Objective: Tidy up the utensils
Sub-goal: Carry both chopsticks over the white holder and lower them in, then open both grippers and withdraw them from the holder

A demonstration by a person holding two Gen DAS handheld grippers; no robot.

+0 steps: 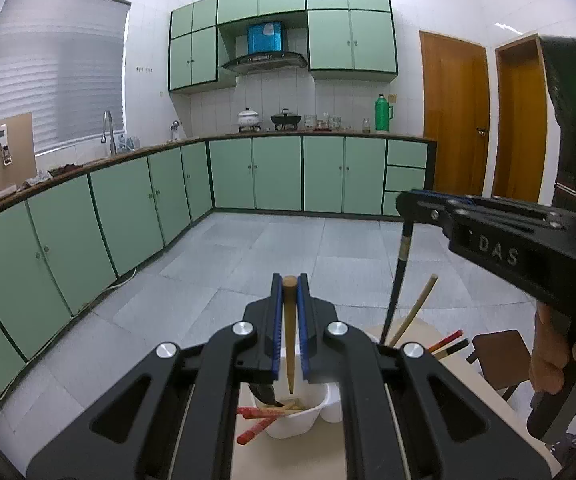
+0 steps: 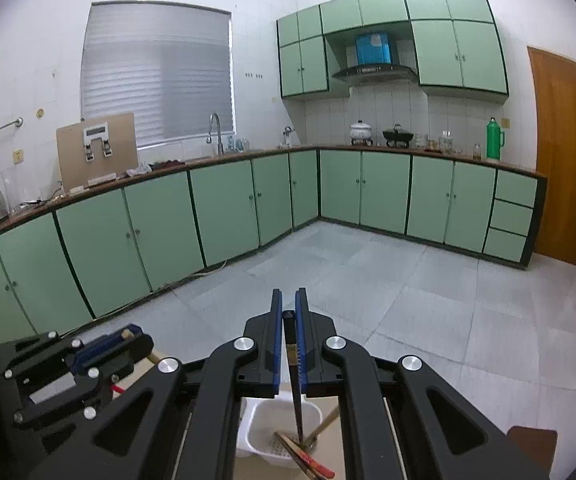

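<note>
left tool (image 1: 289, 284) pinching tan chopstick (image 1: 290, 344), tip down over holder (image 1: 311, 408) | right tool (image 2: 289, 300) pinching black chopstick (image 2: 296, 396), tip down

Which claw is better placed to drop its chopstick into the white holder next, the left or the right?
Probably the right. The black chopstick in the right claw already reaches down inside the white holder. The wooden chopstick in the left claw ends about at the rim.
</note>
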